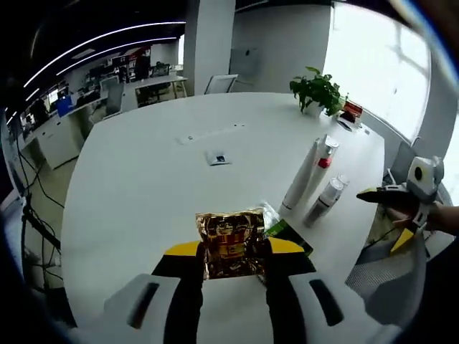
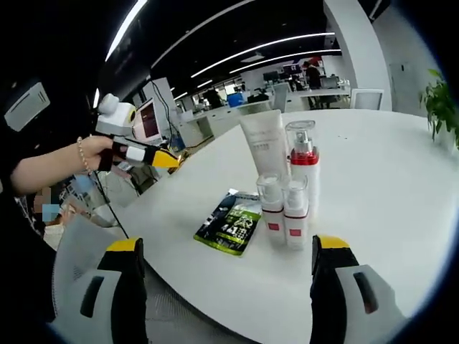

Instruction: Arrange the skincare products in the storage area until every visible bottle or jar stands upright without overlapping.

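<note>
**A:** Bottles first — where do they sit from each tool?

**B:** In the right gripper view the bottles (image 2: pixel 285 179) stand upright in a tight cluster on the counter (image 2: pixel 387 186), at about 12 o'clock from the right tool (image 2: pixel 228 251), dead ahead between its jaws. A tall tube (image 2: pixel 265 147) and a red-collared pump (image 2: pixel 303 154) are at the back, two small ones in front. Long axes run vertical.

**A:** And that tool's state?

**B:** Wide open, holding nothing.

**A:** The left one?

**B:** The left tool (image 1: pixel 231 252) is clamped on a gold pouch (image 1: pixel 231 242), lifted above the counter. From it the bottles lie at roughly 2 o'clock, well apart. The right tool looks nearer, so I judge any nudging of bottles falls to it.

**A:** Anything else lying about?

**B:** A green sachet (image 2: pixel 231 221) lies flat just beside the small bottles, at their 9 o'clock.

**A:** What's hard to make out?

**B:** Whether the bottles touch one another; the front pair hides the bases of the back pair. The gold pouch covers part of the sachet in the left gripper view, and labels are too small to read.
</note>
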